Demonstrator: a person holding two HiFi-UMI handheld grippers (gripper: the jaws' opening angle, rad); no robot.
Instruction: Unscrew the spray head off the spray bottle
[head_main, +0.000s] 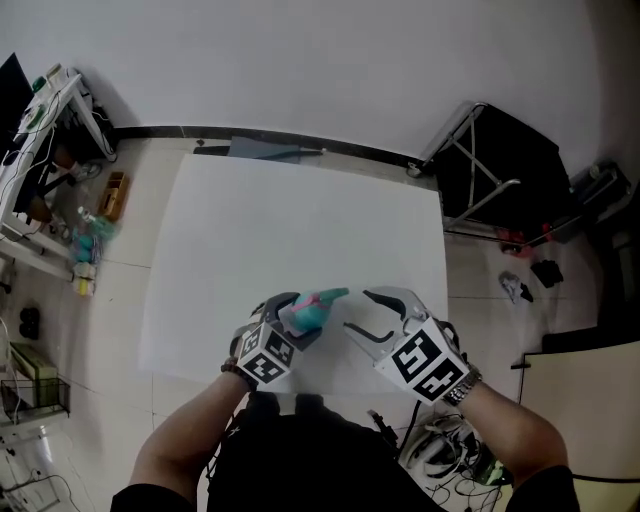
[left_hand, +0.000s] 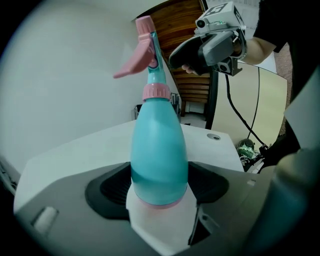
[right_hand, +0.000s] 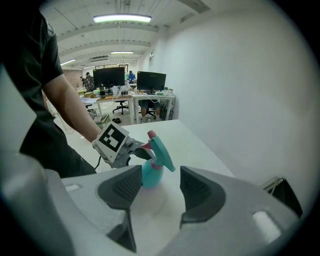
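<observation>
The see-through teal plastic spray bottle is in the left claw. The two dark pads of that claw squeeze the fat bottom part of the bottle, one on each side, so it has a tight hold on it. In the left gripper view the bottle points away from the claw, with a pink ring round its thin neck. On top of the ring sits the teal spray head with the pink trigger. The spray head is on the bottle.

From the head view the bottle is held tilted over the near part of the big white table, and its spray head points toward the right claw.

The right claw is wide open and holds nothing. Its two dark pads stand far apart with only bare white table between them. In the right gripper view the bottle shows a bit farther off, past the pads, and they do not touch it. The tips of the right claw are near the spray head, with a small gap in between
</observation>
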